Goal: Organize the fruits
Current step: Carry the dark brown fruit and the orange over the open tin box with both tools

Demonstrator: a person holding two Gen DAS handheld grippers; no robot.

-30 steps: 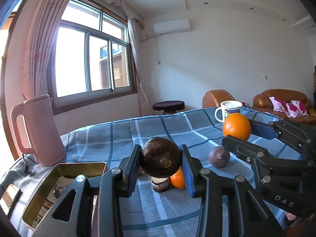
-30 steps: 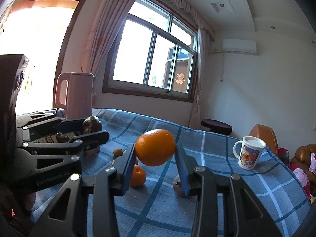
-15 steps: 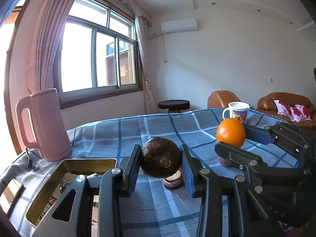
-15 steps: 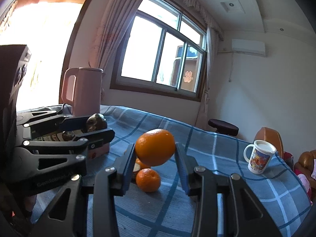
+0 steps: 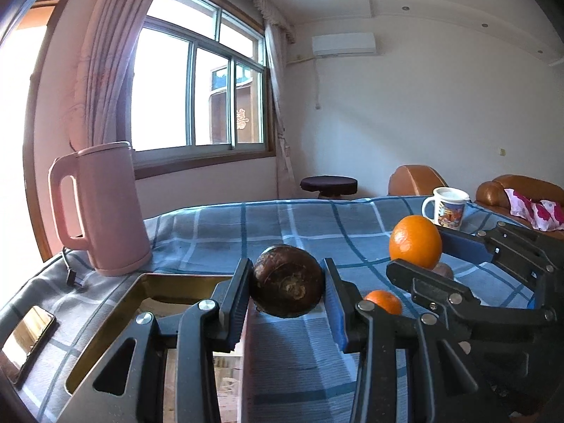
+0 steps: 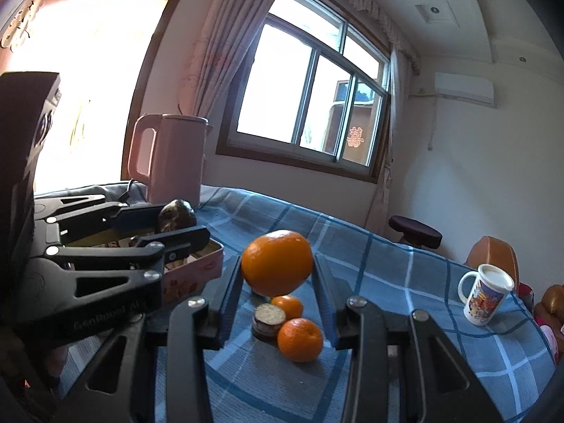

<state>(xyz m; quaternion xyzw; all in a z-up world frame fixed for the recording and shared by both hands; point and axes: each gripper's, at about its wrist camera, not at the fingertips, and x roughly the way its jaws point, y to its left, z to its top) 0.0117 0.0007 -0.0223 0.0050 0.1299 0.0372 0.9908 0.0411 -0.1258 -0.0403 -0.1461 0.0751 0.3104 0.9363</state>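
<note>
indoors, blue plaid tablecloth point(image 5: 275, 225) under window point(image 5: 197, 95), pink kettle point(image 5: 98, 208) alongside

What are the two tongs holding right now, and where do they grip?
Left tongs clamp the dark brown fruit across its sides; right tongs clamp the large orange across its sides.

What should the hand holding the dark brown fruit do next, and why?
Probably ease the left gripper a little further left and down over the open tin box, then let go. It is shut on the dark brown fruit, which hangs just past the tin's near corner, and the tin looks like where fruit goes. The right gripper, clamped on the big orange, could follow.
</note>
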